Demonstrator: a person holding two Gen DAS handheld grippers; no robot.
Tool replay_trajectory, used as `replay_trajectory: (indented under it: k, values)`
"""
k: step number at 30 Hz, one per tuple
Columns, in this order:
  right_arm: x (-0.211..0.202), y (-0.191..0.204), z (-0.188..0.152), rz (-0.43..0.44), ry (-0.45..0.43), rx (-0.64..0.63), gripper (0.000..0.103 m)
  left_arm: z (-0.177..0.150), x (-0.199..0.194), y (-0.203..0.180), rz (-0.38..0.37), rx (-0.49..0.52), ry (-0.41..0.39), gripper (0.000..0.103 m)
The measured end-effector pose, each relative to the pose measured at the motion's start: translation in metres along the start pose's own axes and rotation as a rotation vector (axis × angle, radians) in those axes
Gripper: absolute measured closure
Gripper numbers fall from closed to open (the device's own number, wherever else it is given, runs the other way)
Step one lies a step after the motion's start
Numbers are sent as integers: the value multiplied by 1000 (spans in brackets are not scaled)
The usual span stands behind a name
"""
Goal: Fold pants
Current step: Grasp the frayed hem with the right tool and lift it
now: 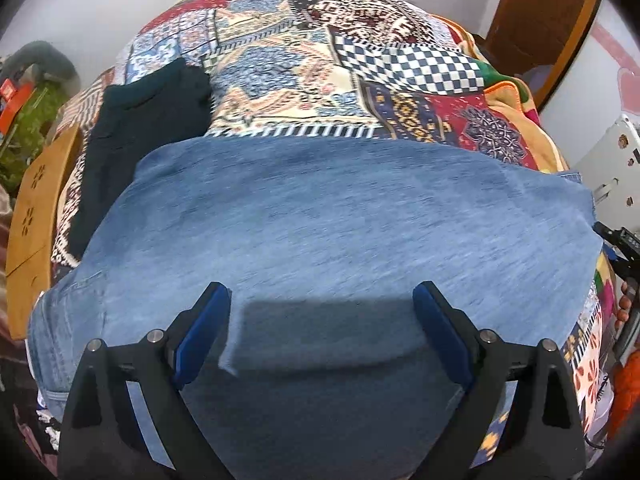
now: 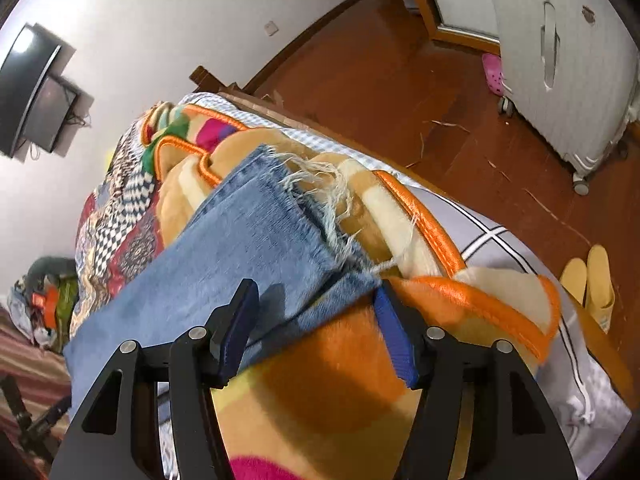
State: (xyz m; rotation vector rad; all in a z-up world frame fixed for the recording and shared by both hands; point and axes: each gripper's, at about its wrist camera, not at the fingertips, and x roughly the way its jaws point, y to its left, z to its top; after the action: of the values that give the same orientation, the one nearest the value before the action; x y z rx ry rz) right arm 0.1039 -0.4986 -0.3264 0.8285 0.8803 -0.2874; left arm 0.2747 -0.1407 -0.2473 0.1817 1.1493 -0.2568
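Observation:
Blue jeans (image 1: 320, 220) lie spread across the patterned bedspread (image 1: 304, 68) in the left wrist view. My left gripper (image 1: 322, 312) is open just above the denim, jaws wide apart, holding nothing. In the right wrist view the jeans' legs (image 2: 240, 240) end in frayed white hems (image 2: 320, 184) lying on an orange and tan blanket (image 2: 440, 300). My right gripper (image 2: 316, 320) is open over the lower hem corner, with nothing between its jaws.
A dark folded garment (image 1: 136, 136) lies left of the jeans. A wooden board (image 1: 32, 216) edges the bed at left. A white suitcase (image 2: 560, 60), pink shoe (image 2: 494, 74) and yellow slippers (image 2: 592, 280) stand on the wooden floor beside the bed.

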Motion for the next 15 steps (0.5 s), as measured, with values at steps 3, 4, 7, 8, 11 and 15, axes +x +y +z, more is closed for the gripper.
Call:
replay_trajectory:
  k: [3, 4, 7, 8, 11, 15]
  values:
    - [2, 3, 4, -24, -29, -16, 79, 6, 3, -10, -5, 24, 0, 8]
    - [1, 3, 5, -17, -39, -15, 86, 7, 4, -12, -9, 27, 6, 8]
    - [-4, 9, 10, -3, -63, -37, 92, 12, 8, -20, -20, 38, 14, 8]
    - [-9, 15, 11, -11, -82, -64, 93, 14, 9, -23, -23, 44, 18, 8]
    - [-25, 30, 17, -5, -134, -110, 93, 17, 11, -31, -32, 61, 31, 8]
    - [-57, 62, 27, 60, -212, -172, 93, 18, 5, -37, -51, 70, 20, 8]
